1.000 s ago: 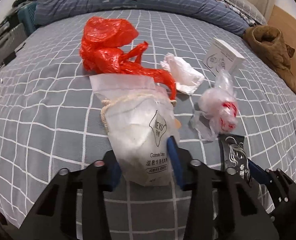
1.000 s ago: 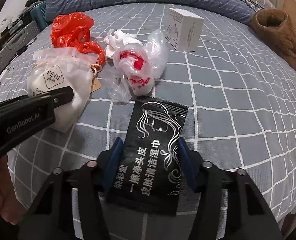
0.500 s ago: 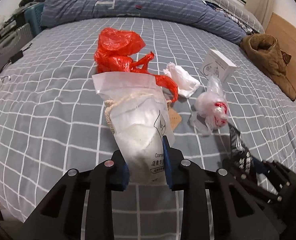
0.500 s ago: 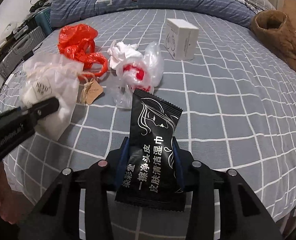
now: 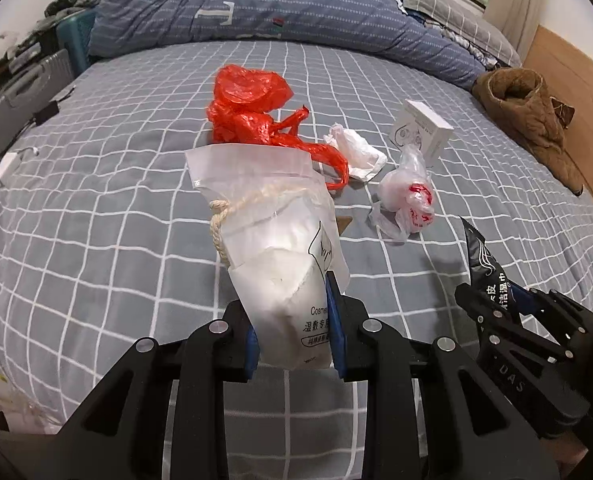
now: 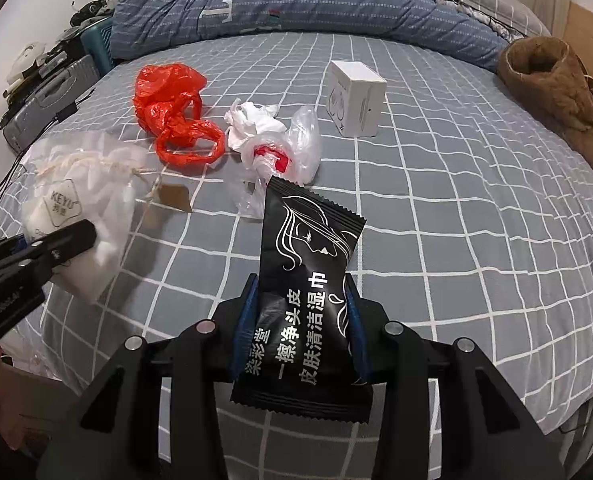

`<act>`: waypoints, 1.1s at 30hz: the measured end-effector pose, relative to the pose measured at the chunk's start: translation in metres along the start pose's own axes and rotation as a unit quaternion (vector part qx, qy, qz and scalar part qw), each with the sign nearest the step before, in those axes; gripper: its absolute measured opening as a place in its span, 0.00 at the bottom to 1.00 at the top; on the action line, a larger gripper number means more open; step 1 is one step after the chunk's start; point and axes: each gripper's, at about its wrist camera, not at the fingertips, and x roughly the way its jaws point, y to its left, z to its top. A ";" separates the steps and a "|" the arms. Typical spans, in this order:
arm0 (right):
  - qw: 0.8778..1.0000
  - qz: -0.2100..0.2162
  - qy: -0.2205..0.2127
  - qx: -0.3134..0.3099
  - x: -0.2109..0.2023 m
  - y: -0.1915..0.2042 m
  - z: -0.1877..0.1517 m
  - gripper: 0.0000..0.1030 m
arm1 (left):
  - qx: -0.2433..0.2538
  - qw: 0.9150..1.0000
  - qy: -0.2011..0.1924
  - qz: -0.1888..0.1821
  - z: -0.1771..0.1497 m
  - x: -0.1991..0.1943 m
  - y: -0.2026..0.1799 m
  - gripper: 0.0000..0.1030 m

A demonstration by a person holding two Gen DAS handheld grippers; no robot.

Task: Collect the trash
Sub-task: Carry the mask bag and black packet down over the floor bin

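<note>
Left wrist: red bag (image 5: 256,116) behind pouch (image 5: 280,256)

Left hand-held gripper (image 5: 292,336) of matte black plastic, blue pads (image 5: 333,320) inside the fingers, round silver screws, right hand-held gripper (image 6: 300,328) the same, white lettering on side

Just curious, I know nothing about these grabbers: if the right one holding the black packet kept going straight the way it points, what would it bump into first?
Probably the clear plastic bag with red print, just beyond the black packet; depth is uncertain.
</note>
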 end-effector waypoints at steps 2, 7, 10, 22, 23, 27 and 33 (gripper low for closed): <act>1.000 -0.002 -0.004 -0.003 -0.004 -0.001 -0.002 0.38 | 0.002 1.000 -0.004 -0.001 -0.004 -0.007 0.000 0.26; 1.000 -0.007 -0.015 -0.009 -0.016 -0.002 -0.007 0.38 | -0.005 1.000 -0.003 -0.007 -0.014 -0.018 0.000 0.26; 1.000 -0.010 -0.021 -0.007 -0.024 -0.005 -0.012 0.38 | 0.003 1.000 -0.002 -0.007 -0.022 -0.024 -0.008 0.26; 0.998 -0.027 -0.049 -0.010 -0.061 -0.013 -0.036 0.38 | 0.022 1.000 -0.002 -0.019 -0.055 -0.050 -0.037 0.26; 0.998 -0.027 -0.050 -0.009 -0.064 -0.013 -0.038 0.38 | 0.024 0.999 -0.001 -0.020 -0.057 -0.052 -0.039 0.26; 0.998 -0.030 -0.050 -0.002 -0.072 -0.017 -0.049 0.38 | 0.031 0.999 0.003 -0.028 -0.070 -0.057 -0.048 0.26; 0.998 -0.037 -0.049 -0.007 -0.087 -0.018 -0.066 0.37 | 0.036 0.999 0.000 -0.029 -0.088 -0.071 -0.056 0.26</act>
